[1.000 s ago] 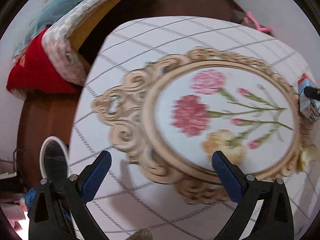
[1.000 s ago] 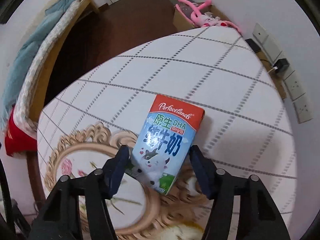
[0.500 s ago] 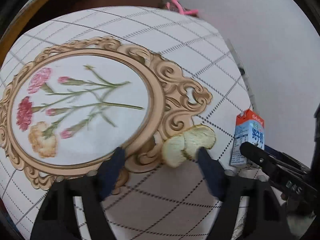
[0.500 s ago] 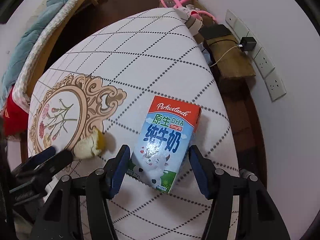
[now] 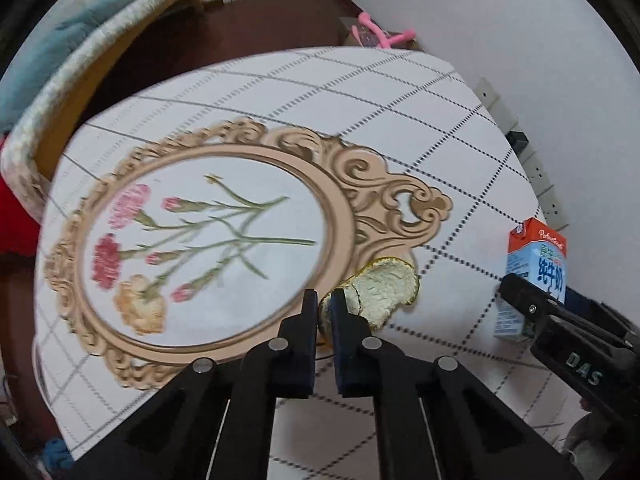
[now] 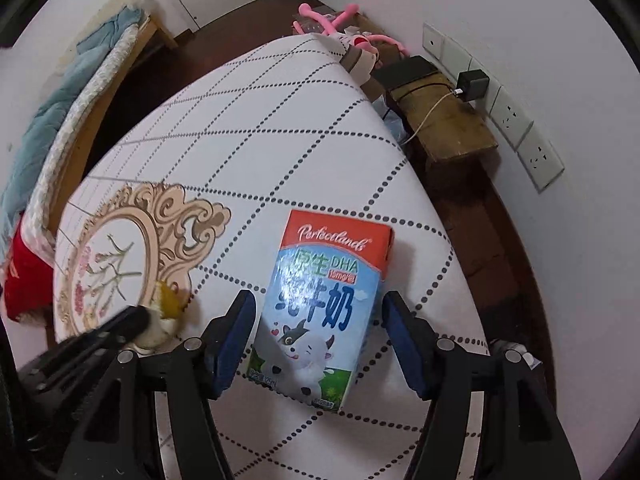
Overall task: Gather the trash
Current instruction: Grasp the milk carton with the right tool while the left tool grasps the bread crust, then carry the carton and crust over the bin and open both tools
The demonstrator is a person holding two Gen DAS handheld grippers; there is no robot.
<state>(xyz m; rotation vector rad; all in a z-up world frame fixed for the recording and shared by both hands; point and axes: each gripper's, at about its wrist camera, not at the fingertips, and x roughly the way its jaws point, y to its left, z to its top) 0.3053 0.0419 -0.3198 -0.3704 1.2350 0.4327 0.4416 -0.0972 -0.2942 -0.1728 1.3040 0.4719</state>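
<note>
A pale yellow fruit peel lies on the white checked table by the printed oval frame. My left gripper is shut on the near edge of the peel. The peel also shows in the right wrist view. A blue and red milk carton stands on the table between the fingers of my right gripper, which is open around it without clearly touching. The carton shows at the right in the left wrist view.
The table edge drops off close to the right of the carton. Beyond it stand a wooden bench, wall sockets with a charger, and a pink toy. A bed stands far left.
My left gripper has swung across the table to the peel and closed on its edge. My right gripper has stayed open around the carton, with the view shifting slightly.
</note>
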